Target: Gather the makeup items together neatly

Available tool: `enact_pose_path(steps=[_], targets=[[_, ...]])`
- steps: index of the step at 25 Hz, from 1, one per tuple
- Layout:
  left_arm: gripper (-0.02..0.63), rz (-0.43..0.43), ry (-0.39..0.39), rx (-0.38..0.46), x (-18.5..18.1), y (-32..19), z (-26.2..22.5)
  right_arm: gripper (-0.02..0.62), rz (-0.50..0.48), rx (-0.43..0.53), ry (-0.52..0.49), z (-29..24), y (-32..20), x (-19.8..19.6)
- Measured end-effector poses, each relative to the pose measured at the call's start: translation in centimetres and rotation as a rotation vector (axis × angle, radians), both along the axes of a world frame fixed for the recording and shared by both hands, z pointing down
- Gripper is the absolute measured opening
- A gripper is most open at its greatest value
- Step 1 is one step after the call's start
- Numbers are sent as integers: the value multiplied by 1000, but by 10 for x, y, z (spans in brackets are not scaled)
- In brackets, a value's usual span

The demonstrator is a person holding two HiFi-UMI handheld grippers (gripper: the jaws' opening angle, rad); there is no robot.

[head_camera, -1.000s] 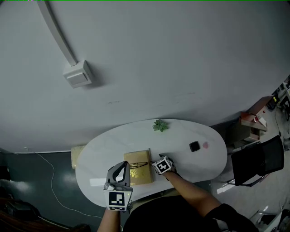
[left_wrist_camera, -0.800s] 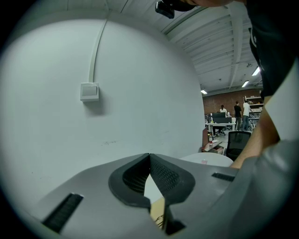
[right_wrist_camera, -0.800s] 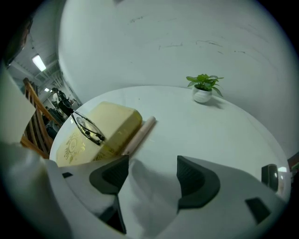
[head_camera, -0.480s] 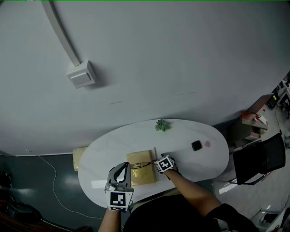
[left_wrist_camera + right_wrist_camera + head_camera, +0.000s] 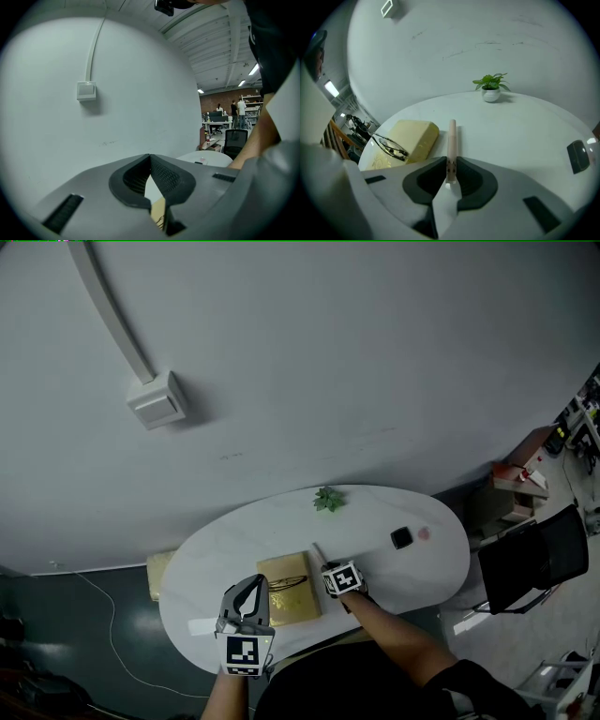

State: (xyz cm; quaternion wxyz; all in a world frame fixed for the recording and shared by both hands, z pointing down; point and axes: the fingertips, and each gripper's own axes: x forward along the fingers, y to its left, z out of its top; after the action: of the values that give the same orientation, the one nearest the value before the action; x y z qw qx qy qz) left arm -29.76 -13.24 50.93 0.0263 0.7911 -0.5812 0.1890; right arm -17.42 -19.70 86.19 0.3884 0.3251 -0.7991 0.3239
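My right gripper [image 5: 451, 161] is shut on the near end of a slim pink makeup stick [image 5: 452, 138]; its jaws have just been closing on it. The stick points away over the white oval table [image 5: 511, 136], beside a yellow box [image 5: 412, 140]. In the head view, the stick [image 5: 318, 551] juts out past my right gripper [image 5: 329, 567]. A black compact [image 5: 401, 538] and a small pink item [image 5: 424, 533] lie at the table's right. My left gripper [image 5: 150, 157] hangs over the near left of the table with its jaws together and nothing held.
A pair of glasses [image 5: 391, 146] rests on the yellow box. A small potted plant [image 5: 491, 86] stands at the table's far edge by the grey wall. A black chair [image 5: 534, 568] stands beyond the table's right end.
The pink stick now slants up and to the left from my right gripper instead of pointing straight away. The left gripper has stayed where it was.
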Motion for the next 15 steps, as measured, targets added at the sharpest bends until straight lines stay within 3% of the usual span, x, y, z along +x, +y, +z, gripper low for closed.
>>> enact_pose_path(steps=[6,15], targets=[[21,63,-7,5,22,-7,-1,80,110,2,-38,-9,-9,27],[21,82,1,-8,43,-16,4,80,261,-21,-43,-1,-22,89]])
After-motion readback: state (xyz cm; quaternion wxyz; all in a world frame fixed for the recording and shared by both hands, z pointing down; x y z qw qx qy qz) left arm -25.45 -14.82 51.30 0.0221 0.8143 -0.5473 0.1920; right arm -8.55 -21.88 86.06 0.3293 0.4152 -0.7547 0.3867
